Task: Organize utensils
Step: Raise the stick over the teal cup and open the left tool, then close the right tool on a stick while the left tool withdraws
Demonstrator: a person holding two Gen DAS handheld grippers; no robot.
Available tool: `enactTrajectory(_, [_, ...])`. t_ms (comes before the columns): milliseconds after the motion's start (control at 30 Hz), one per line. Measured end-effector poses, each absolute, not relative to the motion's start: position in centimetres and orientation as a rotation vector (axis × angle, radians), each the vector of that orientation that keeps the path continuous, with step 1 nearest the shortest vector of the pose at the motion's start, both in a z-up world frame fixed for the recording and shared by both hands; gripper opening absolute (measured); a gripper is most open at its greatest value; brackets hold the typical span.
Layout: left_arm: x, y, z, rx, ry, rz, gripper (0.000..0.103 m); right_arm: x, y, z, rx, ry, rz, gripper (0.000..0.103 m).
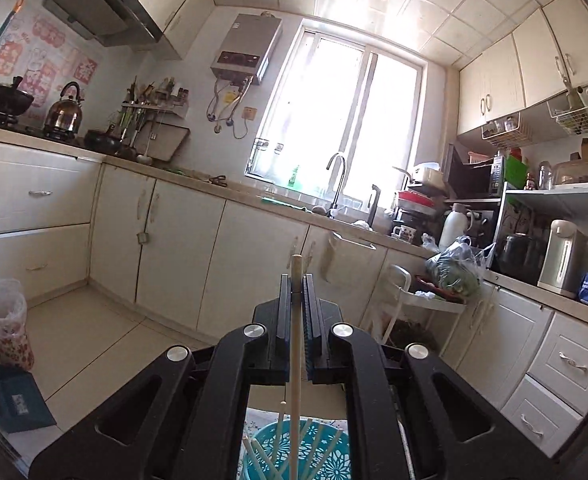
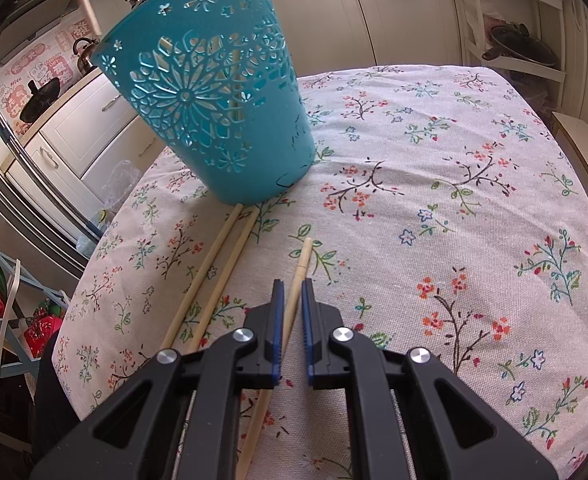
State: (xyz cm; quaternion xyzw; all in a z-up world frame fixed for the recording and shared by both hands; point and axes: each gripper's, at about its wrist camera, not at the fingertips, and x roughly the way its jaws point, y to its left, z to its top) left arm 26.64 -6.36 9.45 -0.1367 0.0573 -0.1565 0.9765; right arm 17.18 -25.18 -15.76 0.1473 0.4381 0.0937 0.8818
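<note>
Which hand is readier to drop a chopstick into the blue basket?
Left. Its gripper is shut on a chopstick right above the basket; the right gripper grips one low over the table.

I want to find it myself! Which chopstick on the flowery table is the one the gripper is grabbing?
Find the blue basket on the flowery tablecloth. Three chopsticks lie just below it. Yours is the right-hand chopstick, alone between the right gripper fingers, apart from the touching pair.
</note>
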Motion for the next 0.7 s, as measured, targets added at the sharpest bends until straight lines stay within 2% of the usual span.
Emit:
enactTrajectory(400, [29.8, -10.4, 0.2, -0.105, 0.386, -0.299, 0.007, 17.1, -25.2, -15.7, 0.310, 0.912, 0.197, 0.009])
enactTrajectory(500, [28.7, -9.6, -0.9, -0.081, 0.415, -0.286, 0.022, 17.2, -25.2, -15.7, 0.310, 0.912, 0.197, 0.009])
enactTrajectory(567, [27.7, -8.9, -1.3, -0.063, 0.416, -0.268, 0.045, 17.2, -25.2, -15.7, 0.311, 0.912, 0.197, 0.009])
enactTrajectory(700, [25.8, -6.9, -1.7, -0.046, 0.430, -0.237, 0.057, 17.2, -25.2, -15.7, 0.309, 0.912, 0.196, 0.009])
